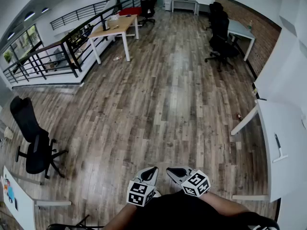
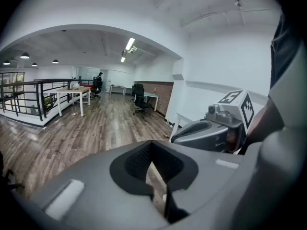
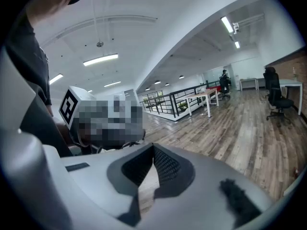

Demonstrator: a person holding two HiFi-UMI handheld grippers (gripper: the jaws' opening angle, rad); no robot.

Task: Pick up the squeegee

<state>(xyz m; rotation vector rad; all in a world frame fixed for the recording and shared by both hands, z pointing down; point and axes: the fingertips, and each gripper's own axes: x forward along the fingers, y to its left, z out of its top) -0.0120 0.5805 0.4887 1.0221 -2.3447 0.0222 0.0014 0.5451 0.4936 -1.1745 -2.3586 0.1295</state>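
Observation:
A slim T-shaped tool (image 1: pixel 278 149), possibly the squeegee, lies on the white table (image 1: pixel 288 128) at the right of the head view; it is too small to tell for sure. Both grippers are held close to the person's body at the bottom of that view, side by side and far from the table. My left gripper (image 1: pixel 151 169) (image 2: pixel 151 146) is shut with nothing between its jaws. My right gripper (image 1: pixel 173 170) (image 3: pixel 153 148) is shut too and holds nothing. It also shows in the left gripper view, the right gripper (image 2: pixel 208 131) just beside the left one.
Wood plank floor (image 1: pixel 168 95) stretches ahead. A black office chair (image 1: pixel 33 145) stands at the left, and a white desk corner (image 1: pixel 17 202) at the lower left. A wooden table (image 1: pixel 117 27) and a black railing (image 1: pixel 57 56) stand far left, black chairs (image 1: pixel 220 37) far right.

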